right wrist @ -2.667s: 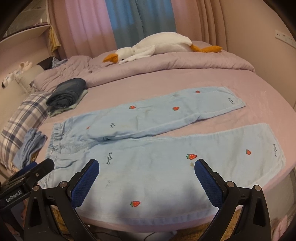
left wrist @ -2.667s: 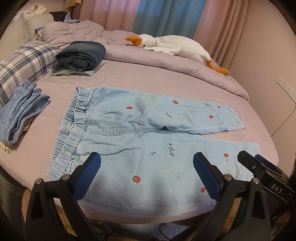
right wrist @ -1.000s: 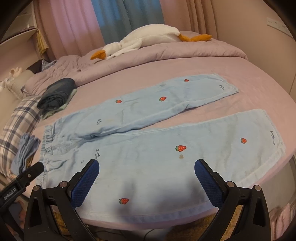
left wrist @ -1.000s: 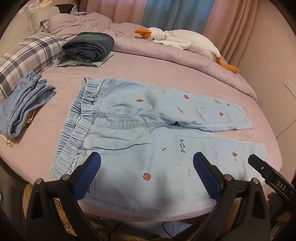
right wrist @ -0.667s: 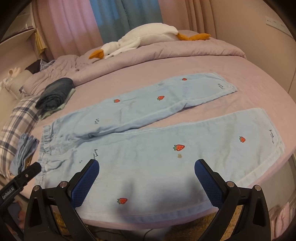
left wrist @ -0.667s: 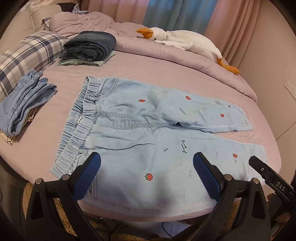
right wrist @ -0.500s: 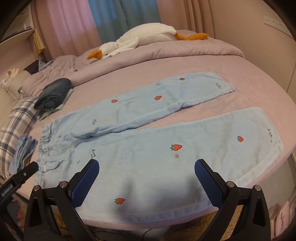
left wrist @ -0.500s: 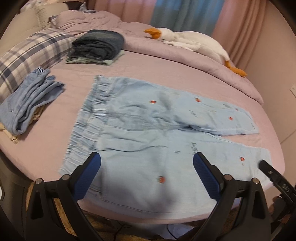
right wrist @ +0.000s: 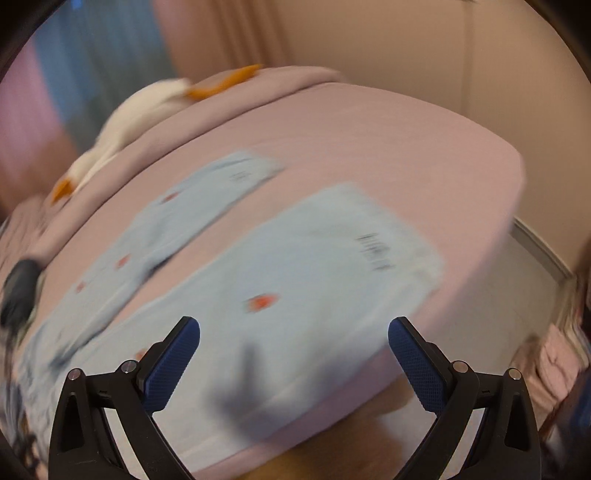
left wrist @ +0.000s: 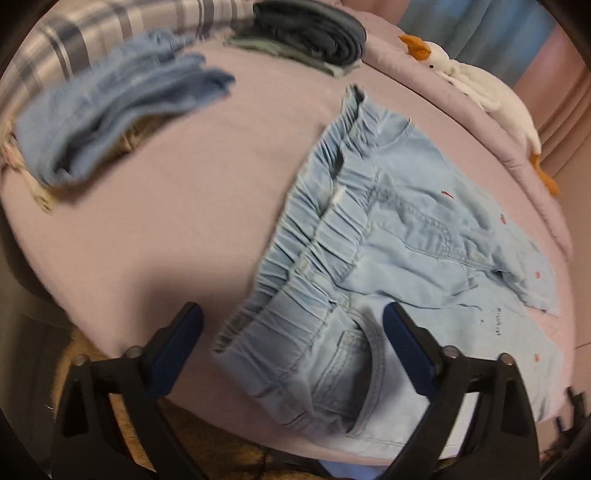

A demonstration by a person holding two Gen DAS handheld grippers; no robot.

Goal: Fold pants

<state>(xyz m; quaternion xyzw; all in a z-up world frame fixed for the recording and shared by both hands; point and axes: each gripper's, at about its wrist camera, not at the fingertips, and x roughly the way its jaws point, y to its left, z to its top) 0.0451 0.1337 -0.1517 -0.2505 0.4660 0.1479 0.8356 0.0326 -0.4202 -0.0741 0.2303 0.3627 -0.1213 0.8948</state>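
Light blue pants (left wrist: 399, 236) with small strawberry prints lie flat on the pink bed, legs apart. In the left wrist view my left gripper (left wrist: 291, 328) hovers over the gathered waistband (left wrist: 295, 258) at its near corner. Its jaws are closing but stand wide, and the blue pads (left wrist: 177, 339) press on nothing. The right wrist view is blurred by motion. There my right gripper (right wrist: 293, 343) hangs open above the near leg (right wrist: 295, 273) close to its hem, with nothing between the fingers.
Folded light denim (left wrist: 110, 107) and a dark folded stack (left wrist: 310, 33) lie at the far left beside a plaid pillow (left wrist: 110, 29). A white goose plush (left wrist: 487, 88) rests on the rumpled quilt. The bed edge (right wrist: 509, 206) drops off near the wall.
Both hands swung outward and down: the left toward the waistband, the right toward the near leg's hem. Both views rolled and blurred. The left jaws narrowed slightly.
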